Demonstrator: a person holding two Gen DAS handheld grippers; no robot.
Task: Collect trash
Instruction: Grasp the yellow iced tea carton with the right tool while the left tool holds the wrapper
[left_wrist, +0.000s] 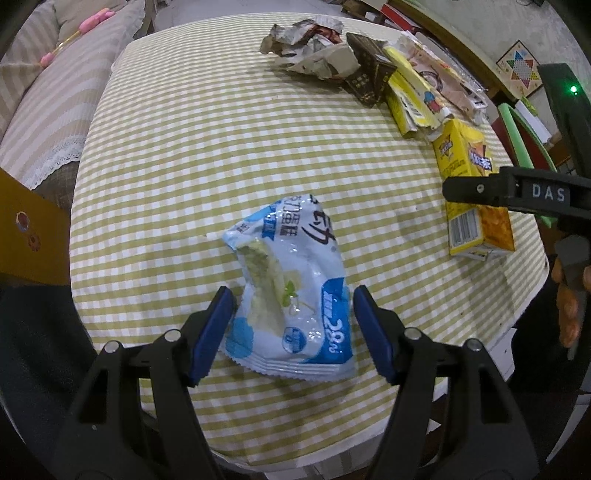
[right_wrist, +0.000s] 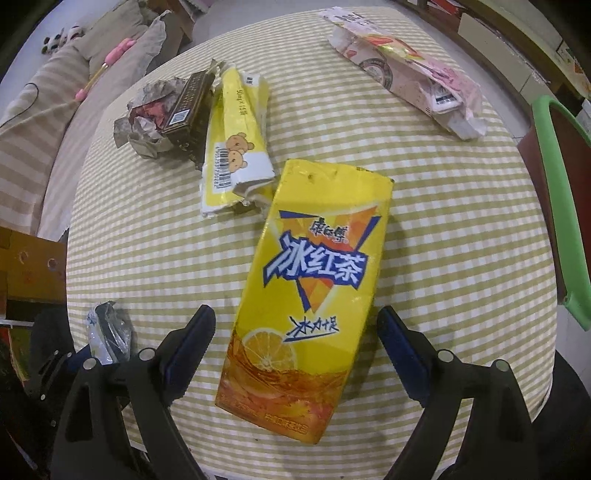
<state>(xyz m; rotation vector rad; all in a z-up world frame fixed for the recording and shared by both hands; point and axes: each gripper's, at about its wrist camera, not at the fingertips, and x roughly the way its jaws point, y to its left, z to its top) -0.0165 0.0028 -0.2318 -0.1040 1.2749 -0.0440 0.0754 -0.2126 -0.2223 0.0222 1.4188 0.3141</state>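
Note:
A blue and white snack wrapper (left_wrist: 291, 291) lies on the checked tablecloth (left_wrist: 221, 147). My left gripper (left_wrist: 291, 299) is open, with its blue pads on either side of the wrapper's near end. A yellow iced-tea carton (right_wrist: 310, 295) lies flat on the cloth. My right gripper (right_wrist: 295, 325) is open and straddles the carton's lower half. The same carton (left_wrist: 469, 192) shows in the left wrist view, partly behind the right gripper's body. The wrapper (right_wrist: 107, 328) shows at the left edge of the right wrist view.
Other trash lies at the far side: crumpled grey paper (right_wrist: 147, 110), a dark box (right_wrist: 188, 107), a torn yellow bear box (right_wrist: 236, 136) and a pink paper bag (right_wrist: 406, 66). A striped sofa (left_wrist: 48, 103) stands left. A green chair (right_wrist: 557, 206) stands right.

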